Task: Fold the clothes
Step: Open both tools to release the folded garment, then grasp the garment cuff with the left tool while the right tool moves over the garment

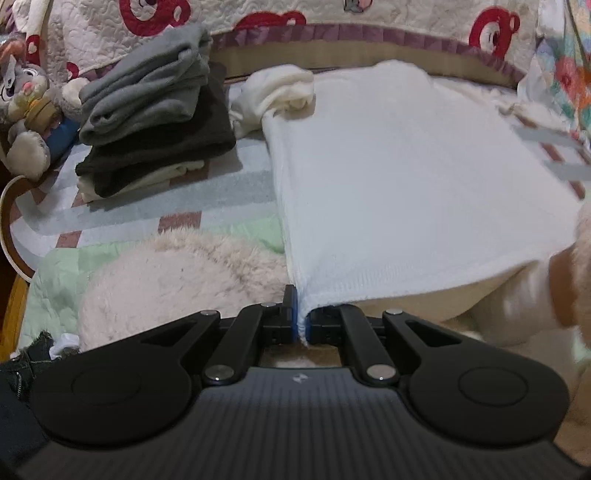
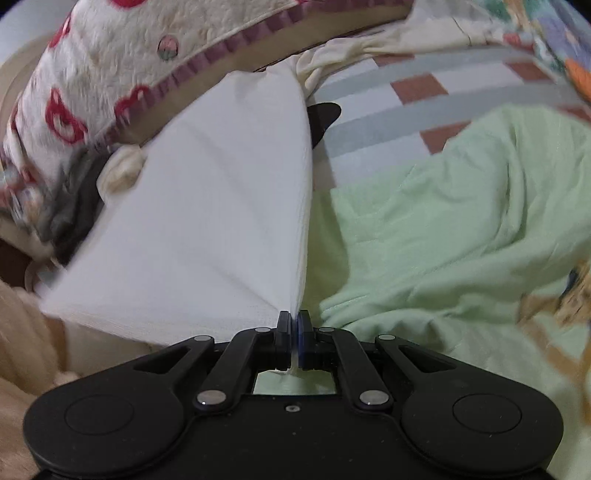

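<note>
A white knit garment (image 1: 399, 177) is stretched flat above the bed between both grippers. My left gripper (image 1: 302, 314) is shut on its near left corner, the fabric pinched between the blue pads. My right gripper (image 2: 294, 332) is shut on the near right corner of the same white garment (image 2: 207, 229). A bunched cream sleeve (image 1: 280, 92) hangs at the garment's far left corner. Motion blur smears the garment's edges in both views.
A stack of folded grey, dark and cream clothes (image 1: 155, 122) sits at the left on the checked bedsheet (image 1: 207, 192). A fluffy cream garment (image 1: 177, 280) and a light green blanket (image 2: 461, 221) lie nearby. A plush toy (image 1: 26, 107) and a patterned quilt (image 1: 332, 22) line the far side.
</note>
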The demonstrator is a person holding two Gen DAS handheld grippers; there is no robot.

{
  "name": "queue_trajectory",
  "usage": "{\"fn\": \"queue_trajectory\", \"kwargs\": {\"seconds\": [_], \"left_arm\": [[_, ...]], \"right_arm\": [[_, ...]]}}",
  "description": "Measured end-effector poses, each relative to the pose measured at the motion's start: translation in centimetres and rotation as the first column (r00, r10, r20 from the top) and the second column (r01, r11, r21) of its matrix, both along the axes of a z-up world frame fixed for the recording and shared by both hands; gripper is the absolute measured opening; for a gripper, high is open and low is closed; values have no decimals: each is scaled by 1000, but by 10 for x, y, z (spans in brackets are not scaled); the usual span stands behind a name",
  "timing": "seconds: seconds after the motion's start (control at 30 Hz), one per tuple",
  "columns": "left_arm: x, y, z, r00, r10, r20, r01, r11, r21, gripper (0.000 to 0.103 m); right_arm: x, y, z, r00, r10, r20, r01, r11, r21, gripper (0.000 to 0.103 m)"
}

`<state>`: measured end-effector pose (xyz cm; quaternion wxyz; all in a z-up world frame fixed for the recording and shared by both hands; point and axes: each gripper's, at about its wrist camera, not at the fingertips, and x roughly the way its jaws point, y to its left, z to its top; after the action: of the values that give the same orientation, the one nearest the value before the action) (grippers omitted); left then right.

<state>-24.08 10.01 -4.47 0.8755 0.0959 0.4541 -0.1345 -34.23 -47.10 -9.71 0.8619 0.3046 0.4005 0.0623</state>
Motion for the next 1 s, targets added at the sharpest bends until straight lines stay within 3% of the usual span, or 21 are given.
{"fn": "queue_trajectory", "kwargs": {"seconds": [0.17,0.33,0.4,0.6,0.7,0.73,0.77,0.83,1.0], "left_arm": [[-1,-3,-3,1000,-24,-15,24,1000,1,3],[-2,-5,-6,998,-49,-29,49,999,2,3],[1,-7,-4,998,-57,-33,57,998,-4,3],[18,-5,2,996,-62,-68,59,997,-45,7],[23,-4,9,994,-70,-86,62,994,-94,25],[23,-2,16,995,-72,-69,65,992,-106,39],[23,-1,23,996,-74,-50,68,991,-116,50],[25,6,40,997,-73,11,74,989,-125,53],[60,27,65,986,39,160,-4,976,-216,57]], "right_arm": [[-3,-5,4,1000,-7,21,7,1000,-11,5],[0,4,-41,990,7,-143,-26,991,-132,4],[0,7,-55,986,0,-164,-23,990,-138,4],[9,13,-56,980,22,-197,-60,980,-191,6],[16,15,-44,982,2,-191,-43,977,-209,16],[17,16,-36,985,-7,-171,-32,974,-226,24],[19,18,-29,990,-19,-141,-18,966,-257,40],[33,21,-13,997,-31,-71,4,939,-344,52],[107,41,2,995,99,9,-85,897,-434,53]]}}
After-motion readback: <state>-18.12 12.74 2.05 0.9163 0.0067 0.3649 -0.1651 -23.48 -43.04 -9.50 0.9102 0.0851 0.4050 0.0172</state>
